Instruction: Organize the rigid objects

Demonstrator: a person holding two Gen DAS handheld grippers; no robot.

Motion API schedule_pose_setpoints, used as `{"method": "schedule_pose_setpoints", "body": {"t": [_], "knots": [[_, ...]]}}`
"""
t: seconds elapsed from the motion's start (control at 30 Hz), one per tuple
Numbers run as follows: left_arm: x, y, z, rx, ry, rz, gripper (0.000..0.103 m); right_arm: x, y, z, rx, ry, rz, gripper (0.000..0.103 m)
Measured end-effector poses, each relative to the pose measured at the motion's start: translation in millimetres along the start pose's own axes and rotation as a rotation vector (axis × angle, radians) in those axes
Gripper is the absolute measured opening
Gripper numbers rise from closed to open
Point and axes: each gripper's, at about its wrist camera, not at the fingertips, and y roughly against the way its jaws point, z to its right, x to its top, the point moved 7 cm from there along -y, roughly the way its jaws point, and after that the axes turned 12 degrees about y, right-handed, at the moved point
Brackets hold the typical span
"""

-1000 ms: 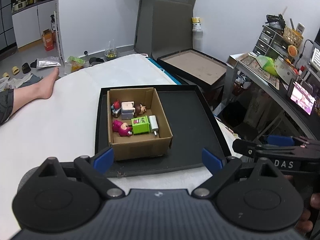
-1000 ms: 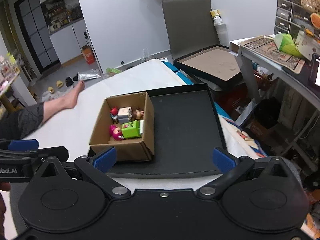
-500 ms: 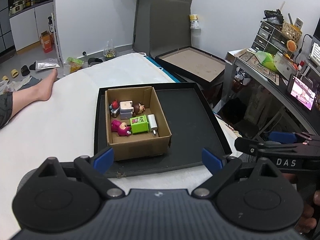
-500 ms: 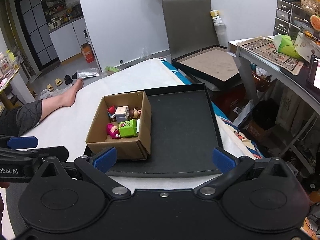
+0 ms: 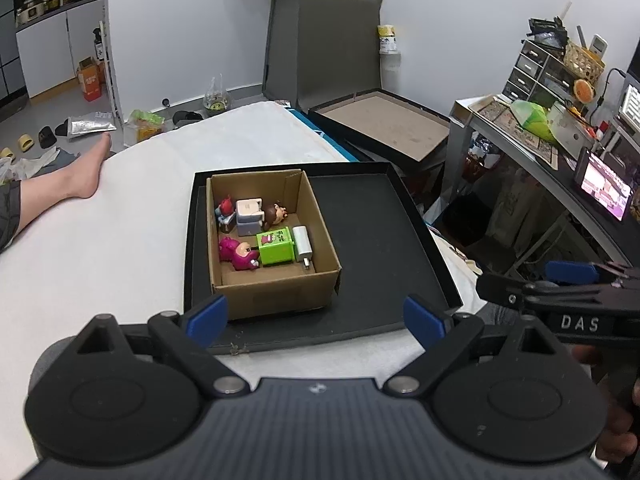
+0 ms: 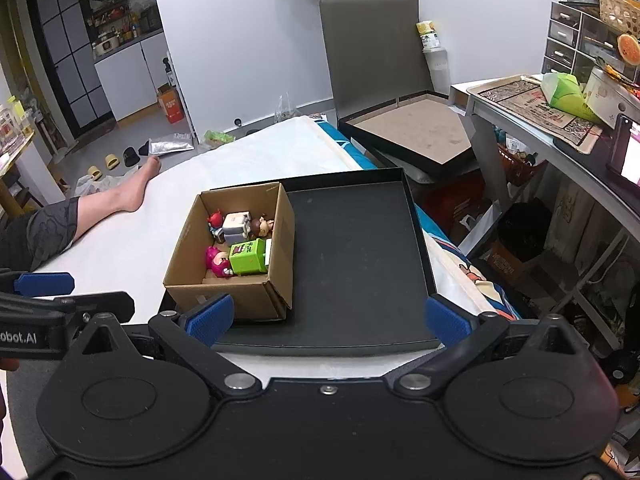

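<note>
Both claws, left claw [image 5: 315,318] and right claw [image 6: 327,318], hang spread and empty short of the black tray [image 5: 376,240]. Beyond, toys crowd the cardboard box [image 5: 276,292] on the tray's left half; descend vertically, pinching one toy without nudging neighbours.

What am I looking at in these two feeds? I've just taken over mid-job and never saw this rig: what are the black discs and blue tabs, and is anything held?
Each feed comes from a fisheye camera on a handheld gripper, looking forward along its fingers. The black discs are the gripper's body; the blue tabs are its fingertips. The left gripper and right gripper are both open and hold nothing. Ahead, on a white surface, lies a black tray. In its left part stands a cardboard box with small toys, among them a green block, a pink figure and a white charger. A person's bare leg rests at left.
</note>
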Motion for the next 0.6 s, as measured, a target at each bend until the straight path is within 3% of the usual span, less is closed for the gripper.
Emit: {"method": "schedule_pose_setpoints", "body": {"t": [0.6], "knots": [[2.5, -2.9, -10.3, 0.025, 0.029, -0.002, 0.094, 0.7, 2.8, -1.6, -0.009, 0.002, 0.003, 0.103]]}}
